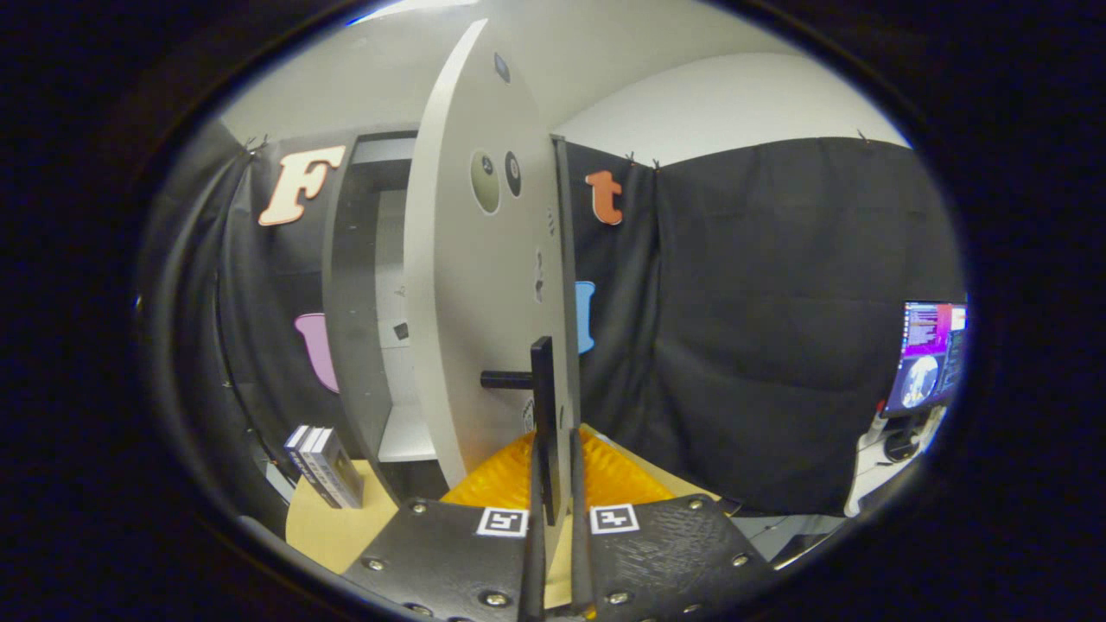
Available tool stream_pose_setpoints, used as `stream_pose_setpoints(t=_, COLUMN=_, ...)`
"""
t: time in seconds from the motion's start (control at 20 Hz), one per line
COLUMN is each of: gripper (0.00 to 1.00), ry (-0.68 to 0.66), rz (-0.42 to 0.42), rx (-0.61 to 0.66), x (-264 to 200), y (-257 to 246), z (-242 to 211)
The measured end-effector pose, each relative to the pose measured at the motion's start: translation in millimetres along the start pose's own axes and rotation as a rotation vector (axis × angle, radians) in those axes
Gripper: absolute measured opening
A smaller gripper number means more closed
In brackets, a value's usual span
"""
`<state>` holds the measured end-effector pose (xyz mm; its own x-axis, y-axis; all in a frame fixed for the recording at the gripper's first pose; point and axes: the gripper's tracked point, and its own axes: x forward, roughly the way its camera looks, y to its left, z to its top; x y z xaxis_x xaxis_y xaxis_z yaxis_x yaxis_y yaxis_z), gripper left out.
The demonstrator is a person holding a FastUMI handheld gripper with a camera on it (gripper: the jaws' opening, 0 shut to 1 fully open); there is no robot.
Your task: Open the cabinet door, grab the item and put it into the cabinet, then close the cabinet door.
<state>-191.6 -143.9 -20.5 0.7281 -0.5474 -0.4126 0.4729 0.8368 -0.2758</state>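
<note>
The grey cabinet (350,285) stands ahead on the left with its door (467,285) swung partly open, almost edge-on to me. Through the gap a pale shelf (406,436) shows inside. A black bar handle (543,406) stands off the door on a short post. My gripper (553,492) is shut on the lower end of this handle, one finger on each side of the bar. A small striped box (324,466) stands upright on the tan tabletop (333,527), left of the fingers and in front of the cabinet.
Black cloth walls close the booth behind and to the right. A lit monitor (929,354) stands far right on a white desk. The open door blocks the way straight ahead.
</note>
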Motion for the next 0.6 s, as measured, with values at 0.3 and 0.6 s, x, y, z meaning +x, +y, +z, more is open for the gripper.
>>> stream_pose_setpoints(t=0.3, gripper=0.12, ry=0.028, rz=-0.096, rx=0.004, x=-7, y=-42, z=-5)
stream_pose_setpoints(t=0.6, gripper=0.04, ry=0.039, rz=-0.214, rx=0.020, x=-10, y=-83, z=-8)
